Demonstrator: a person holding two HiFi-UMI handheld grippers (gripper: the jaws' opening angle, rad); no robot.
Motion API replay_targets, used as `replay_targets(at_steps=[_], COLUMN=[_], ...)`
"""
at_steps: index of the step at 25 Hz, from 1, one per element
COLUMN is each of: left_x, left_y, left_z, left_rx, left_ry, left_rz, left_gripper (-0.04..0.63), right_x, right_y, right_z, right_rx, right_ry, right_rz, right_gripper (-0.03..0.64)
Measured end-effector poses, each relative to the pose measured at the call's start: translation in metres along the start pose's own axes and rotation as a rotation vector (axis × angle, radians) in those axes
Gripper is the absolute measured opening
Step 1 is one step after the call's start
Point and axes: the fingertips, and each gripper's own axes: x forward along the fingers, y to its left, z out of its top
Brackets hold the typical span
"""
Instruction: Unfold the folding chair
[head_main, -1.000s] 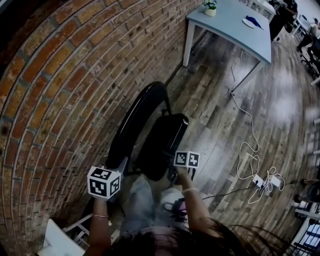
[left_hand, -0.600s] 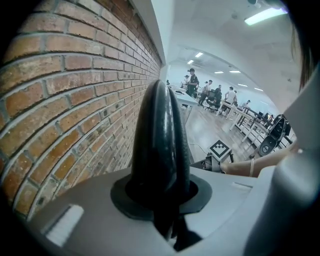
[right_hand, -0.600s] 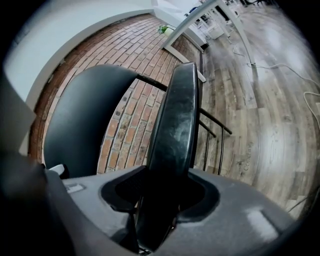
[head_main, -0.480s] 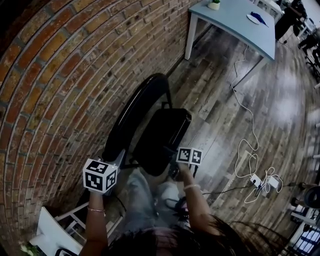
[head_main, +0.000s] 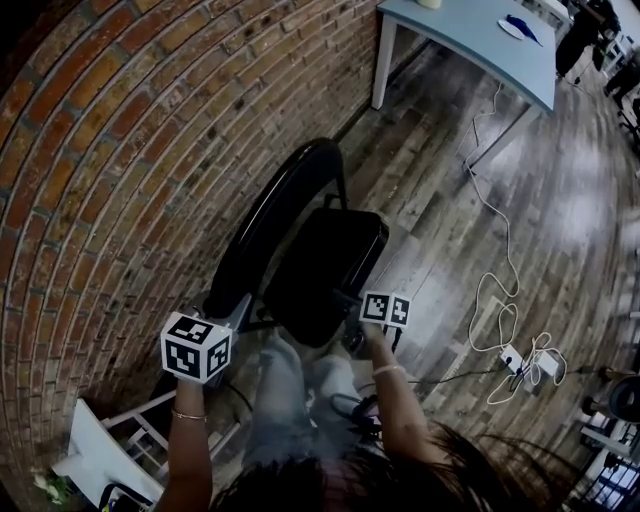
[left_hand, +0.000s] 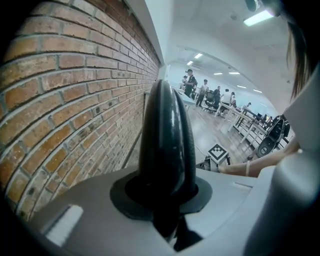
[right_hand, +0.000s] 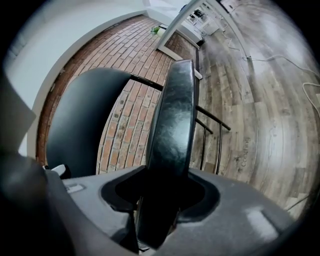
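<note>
A black folding chair stands by the brick wall, its rounded backrest (head_main: 272, 220) on the wall side and its padded seat (head_main: 328, 268) swung a little out from it. My left gripper (head_main: 236, 310) grips the backrest's near edge (left_hand: 167, 135). Its jaws are opening slightly, with the edge still between them and touching them (left_hand: 167, 202). My right gripper (head_main: 347, 302) is shut on the seat's near edge (right_hand: 172, 125), which runs straight out between its jaws (right_hand: 161, 200). The backrest (right_hand: 80, 120) shows to the left in the right gripper view.
The brick wall (head_main: 90, 180) is just left of the chair. A light blue table (head_main: 470, 40) stands at the far right. A white cable and power strip (head_main: 515, 358) lie on the wooden floor. A white frame (head_main: 100, 460) is at the lower left. The person's legs (head_main: 280, 400) are just behind the chair.
Both grippers have shifted a little with the chair. The seat now stands slightly farther out from the backrest, and the left gripper's cube has moved down and left.
</note>
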Motion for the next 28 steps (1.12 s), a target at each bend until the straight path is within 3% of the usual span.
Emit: replay_targets(at_steps=[12, 28], left_x=[0.005, 0.008], left_y=[-0.02, -0.016], left_z=[-0.007, -0.01], left_rx=[-0.009, -0.031], left_ry=[-0.003, -0.007], left_rz=[-0.015, -0.042], left_gripper=[0.077, 0.077], right_x=[-0.015, -0.025], right_y=[-0.022, -0.047], right_z=[-0.004, -0.01], right_rx=[0.012, 0.04], right_ry=[-0.013, -0.012], right_rz=[0.035, 0.053], right_gripper=[0.176, 0.179])
